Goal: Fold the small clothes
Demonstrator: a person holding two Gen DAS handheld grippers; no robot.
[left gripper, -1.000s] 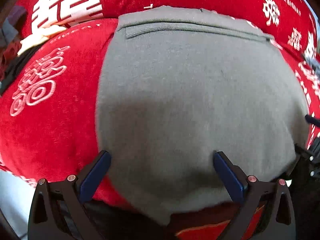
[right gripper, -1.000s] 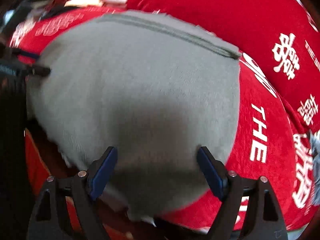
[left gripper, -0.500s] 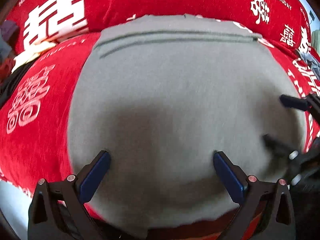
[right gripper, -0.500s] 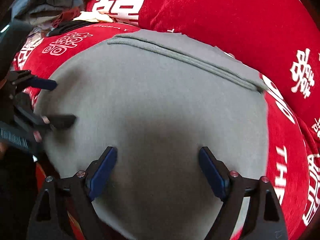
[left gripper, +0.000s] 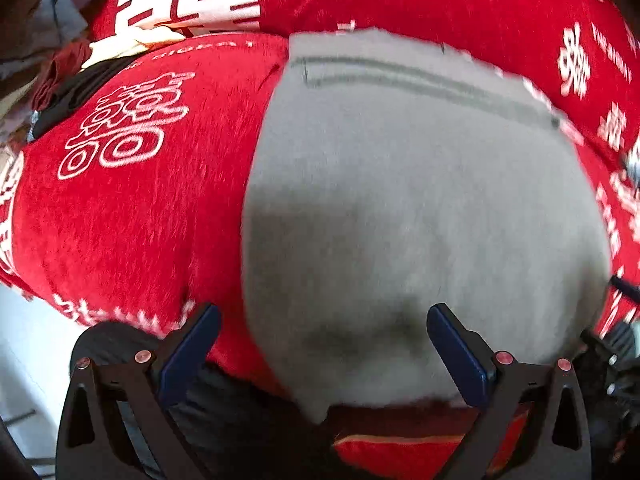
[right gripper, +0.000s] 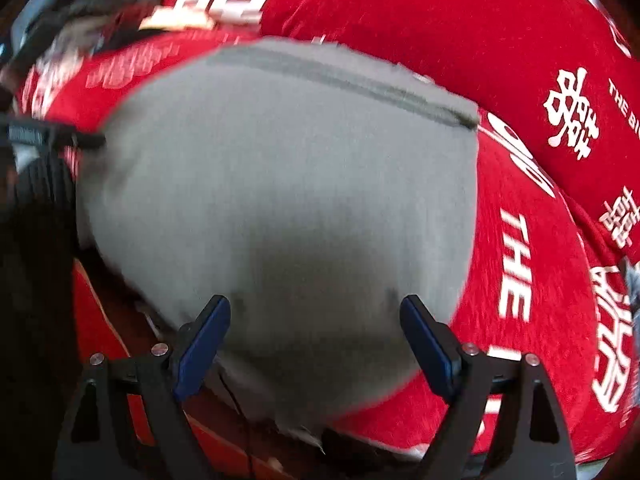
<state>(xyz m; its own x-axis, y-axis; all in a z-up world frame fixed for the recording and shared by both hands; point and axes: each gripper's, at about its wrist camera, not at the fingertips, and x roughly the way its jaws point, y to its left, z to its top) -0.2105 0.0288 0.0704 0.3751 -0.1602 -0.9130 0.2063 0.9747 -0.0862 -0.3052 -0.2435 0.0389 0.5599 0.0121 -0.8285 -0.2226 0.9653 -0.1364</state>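
One grey garment (left gripper: 420,200) flat on red cover (left gripper: 132,220), hem far; both tools wide, empty.

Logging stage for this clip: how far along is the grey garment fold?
Done: grey garment lies flat on the red cover, looking like a neat rectangle, seamed edge at the far end. In hand: nothing; left gripper and right gripper both open above its near edge. Left: possibly another fold; the pile awaits.
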